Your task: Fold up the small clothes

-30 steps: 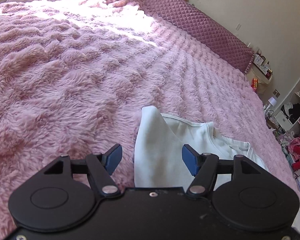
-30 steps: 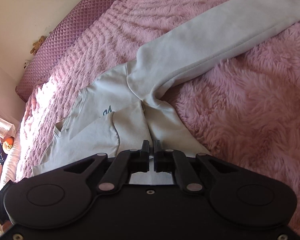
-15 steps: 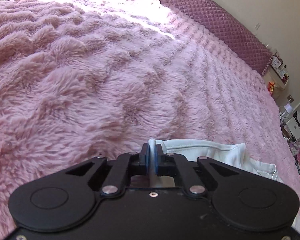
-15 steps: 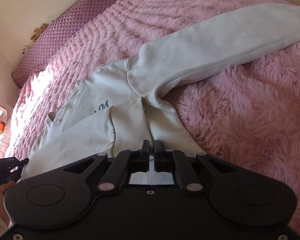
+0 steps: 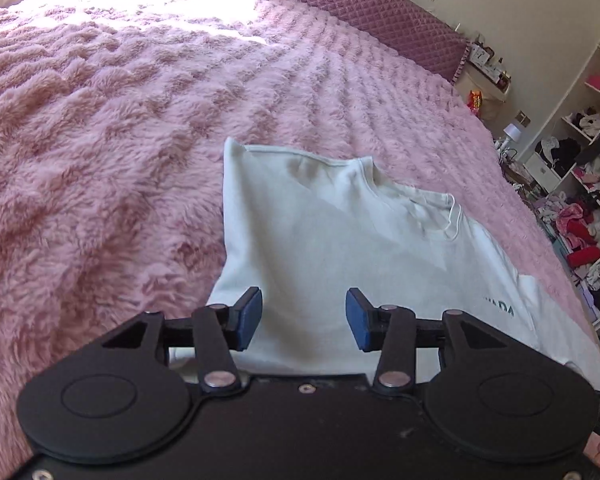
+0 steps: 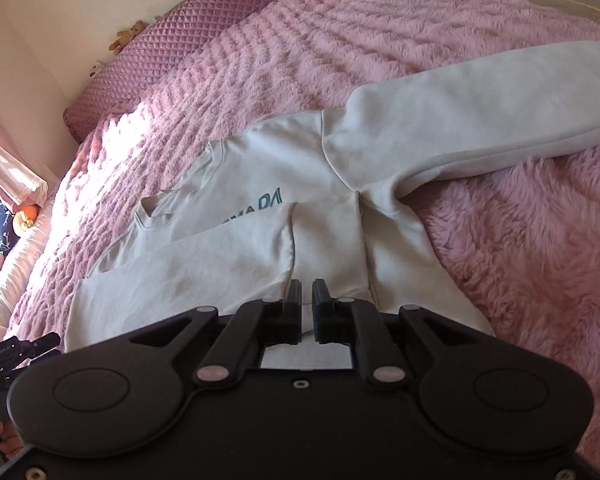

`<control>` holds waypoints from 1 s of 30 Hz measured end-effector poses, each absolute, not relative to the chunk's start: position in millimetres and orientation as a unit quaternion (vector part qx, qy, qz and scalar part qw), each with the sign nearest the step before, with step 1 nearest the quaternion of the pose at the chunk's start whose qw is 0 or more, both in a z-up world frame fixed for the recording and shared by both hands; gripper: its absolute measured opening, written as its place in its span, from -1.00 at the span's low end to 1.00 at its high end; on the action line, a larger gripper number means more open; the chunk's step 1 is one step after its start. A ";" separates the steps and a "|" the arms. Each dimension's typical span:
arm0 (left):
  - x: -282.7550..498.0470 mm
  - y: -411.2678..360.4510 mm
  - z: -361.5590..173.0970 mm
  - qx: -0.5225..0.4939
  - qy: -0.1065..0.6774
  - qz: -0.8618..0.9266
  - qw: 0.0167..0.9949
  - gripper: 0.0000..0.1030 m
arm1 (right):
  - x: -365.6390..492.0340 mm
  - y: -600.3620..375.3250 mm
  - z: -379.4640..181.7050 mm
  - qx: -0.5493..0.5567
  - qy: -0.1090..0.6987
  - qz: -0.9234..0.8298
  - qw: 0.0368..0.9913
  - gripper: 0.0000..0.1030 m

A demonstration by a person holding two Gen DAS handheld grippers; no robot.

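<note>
A white sweatshirt point(image 5: 340, 240) with teal lettering point(image 6: 260, 206) lies on the fluffy pink bedspread point(image 5: 100, 140). One sleeve point(image 6: 188, 268) is folded across the chest. The other sleeve point(image 6: 480, 120) stretches out to the right. My left gripper point(image 5: 303, 318) is open and empty, just above the folded part near the shoulder. My right gripper point(image 6: 307, 308) has its jaws nearly together over the sweatshirt's lower body; cloth shows in the narrow gap, but a grip on it cannot be made out.
A quilted purple bolster point(image 5: 360, 4) runs along the wall at the bed's far side. Shelves with piled clothes point(image 5: 580, 208) stand beyond the bed's right edge. A small teddy point(image 6: 126, 36) sits on the bolster. The left gripper's body point(image 6: 16, 350) shows at the lower left.
My left gripper, shut on the cloth half a second ago, has opened and pulled back, leaving the sleeve laid across the chest. The right gripper has stayed in place, jaws close together.
</note>
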State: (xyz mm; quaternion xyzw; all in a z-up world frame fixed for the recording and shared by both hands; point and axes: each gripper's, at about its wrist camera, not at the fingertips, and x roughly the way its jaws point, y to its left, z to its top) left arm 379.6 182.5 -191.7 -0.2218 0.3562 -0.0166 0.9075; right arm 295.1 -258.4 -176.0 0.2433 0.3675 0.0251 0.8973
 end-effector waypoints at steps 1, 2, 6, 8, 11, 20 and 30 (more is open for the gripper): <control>376.2 175.3 -204.1 -0.212 0.371 -0.010 0.904 -0.15 | 297.7 -260.0 -184.3 0.240 0.380 0.014 0.893 -0.89; 376.1 171.7 -213.0 -0.197 0.381 0.000 0.904 -0.18 | 298.4 -263.7 -190.3 0.245 0.389 0.011 0.888 -0.91; 375.9 169.7 -223.3 -0.192 0.393 0.007 0.899 -0.12 | 271.5 -306.9 -179.6 0.312 0.365 0.013 0.877 -0.50; 373.0 171.3 -206.7 -0.213 0.379 -0.002 0.901 0.04 | 250.1 -345.6 -167.1 0.336 0.318 -0.026 0.886 0.02; 369.0 164.4 -180.7 -0.195 0.362 -0.014 0.911 0.26 | 224.1 -428.4 -155.8 0.356 0.250 -0.132 0.891 0.06; 351.5 153.9 -185.1 -0.211 0.384 -0.001 0.899 0.34 | 205.6 -582.2 -195.1 0.532 0.113 -0.269 0.795 -0.06; 336.8 164.6 -192.8 -0.239 0.394 0.001 0.888 0.39 | 246.4 -550.9 -138.5 0.405 0.139 -0.246 0.870 -0.77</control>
